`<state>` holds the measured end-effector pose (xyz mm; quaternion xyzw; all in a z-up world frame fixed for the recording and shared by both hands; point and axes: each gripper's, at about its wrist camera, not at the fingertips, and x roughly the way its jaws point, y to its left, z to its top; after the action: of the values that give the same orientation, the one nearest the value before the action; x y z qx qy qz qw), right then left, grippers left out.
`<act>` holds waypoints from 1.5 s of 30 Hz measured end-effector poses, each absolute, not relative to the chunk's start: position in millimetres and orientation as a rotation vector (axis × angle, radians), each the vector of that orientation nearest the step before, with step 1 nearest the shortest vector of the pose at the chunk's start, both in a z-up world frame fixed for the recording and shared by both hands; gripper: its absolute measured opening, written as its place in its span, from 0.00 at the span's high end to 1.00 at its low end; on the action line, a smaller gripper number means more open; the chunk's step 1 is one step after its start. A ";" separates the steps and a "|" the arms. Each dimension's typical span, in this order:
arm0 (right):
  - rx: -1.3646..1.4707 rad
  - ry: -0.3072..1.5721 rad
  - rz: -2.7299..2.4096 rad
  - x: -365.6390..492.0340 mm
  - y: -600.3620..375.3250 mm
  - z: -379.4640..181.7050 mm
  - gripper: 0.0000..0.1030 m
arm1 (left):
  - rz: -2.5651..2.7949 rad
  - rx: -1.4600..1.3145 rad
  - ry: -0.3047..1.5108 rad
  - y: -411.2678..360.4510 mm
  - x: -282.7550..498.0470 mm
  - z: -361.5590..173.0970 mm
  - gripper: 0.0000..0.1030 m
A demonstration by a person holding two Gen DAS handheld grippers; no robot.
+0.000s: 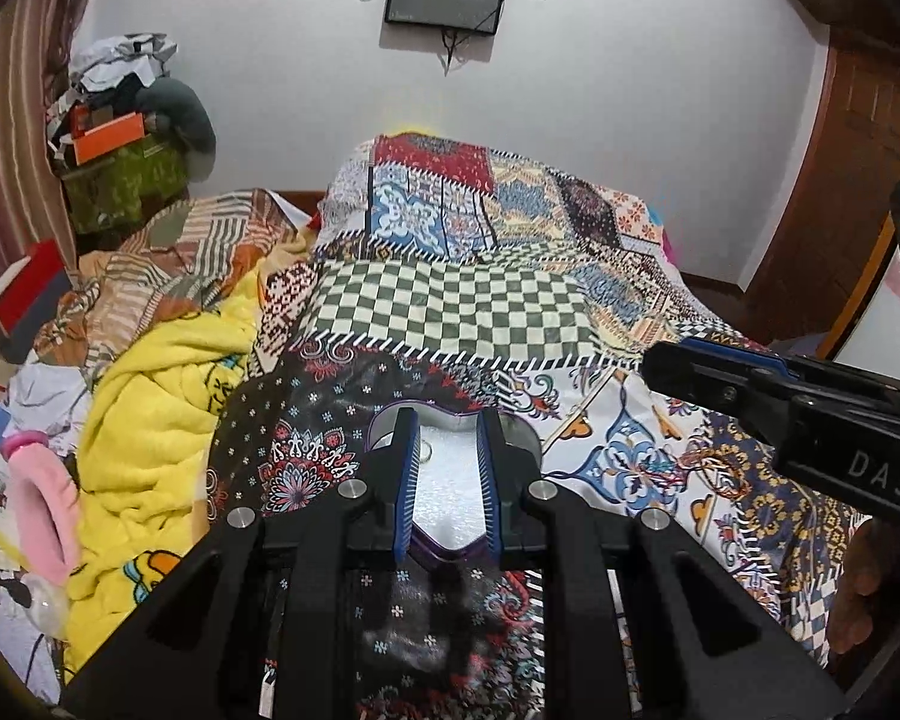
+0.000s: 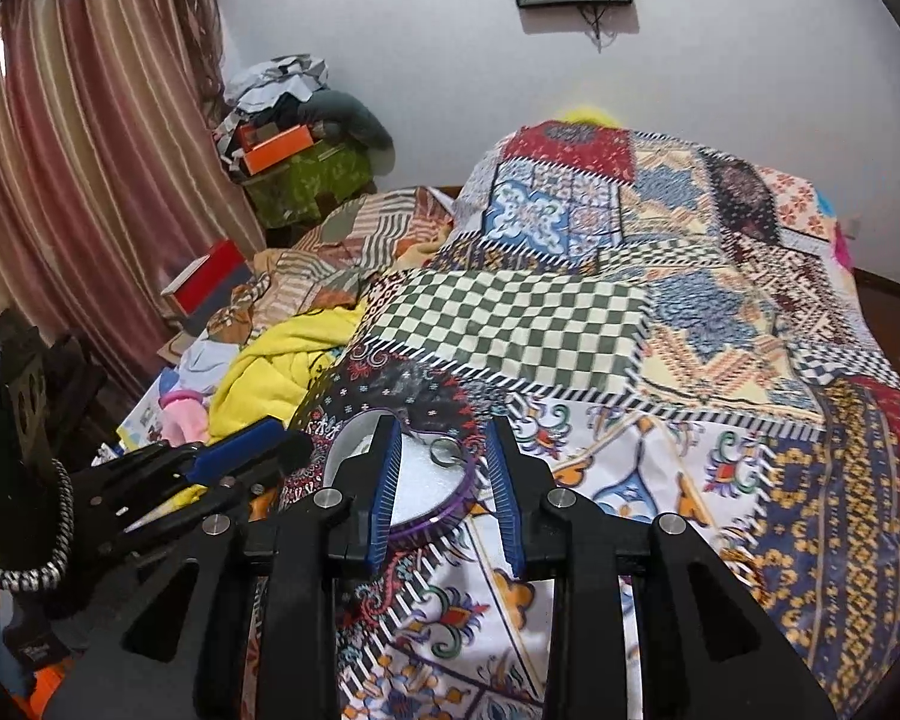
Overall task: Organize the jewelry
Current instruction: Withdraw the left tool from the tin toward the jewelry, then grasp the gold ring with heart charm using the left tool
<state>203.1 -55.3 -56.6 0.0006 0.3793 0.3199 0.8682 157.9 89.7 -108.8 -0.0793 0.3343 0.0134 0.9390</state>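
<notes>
Two grippers hover over bed [image 1: 450, 300]. Left gripper [image 1: 447, 480] and right gripper [image 2: 447, 480] both slightly parted, empty. Heart-shaped box [image 1: 450, 492] lies open on quilt, near centre; ring [image 2: 444, 453] inside at far edge, likely stored already.

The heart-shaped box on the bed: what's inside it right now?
The heart-shaped box holds a white lining and one small metal ring near its far end. The left gripper fingers cover both sides, so anything along those edges is hidden.
</notes>
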 end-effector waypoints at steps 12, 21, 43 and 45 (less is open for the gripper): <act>0.040 0.795 0.526 191.2 -112.4 -53.8 0.74 | 0.008 -0.108 0.658 59.4 142.3 -90.7 0.67; 0.023 0.804 0.401 179.2 -156.7 -62.2 0.62 | -0.083 -0.090 0.736 18.7 157.3 -110.3 0.65; 0.056 0.954 0.328 178.1 -207.4 -114.7 0.61 | -0.239 -0.036 1.002 -43.4 178.5 -195.3 0.65; 0.055 0.959 0.332 178.7 -206.4 -116.4 0.61 | -0.255 -0.047 0.998 -43.6 178.8 -196.1 0.65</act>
<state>178.7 -206.4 -116.4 0.0263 0.4593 0.1590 0.8736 178.8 -43.6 -196.1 -0.0226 0.4770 -0.1221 0.8701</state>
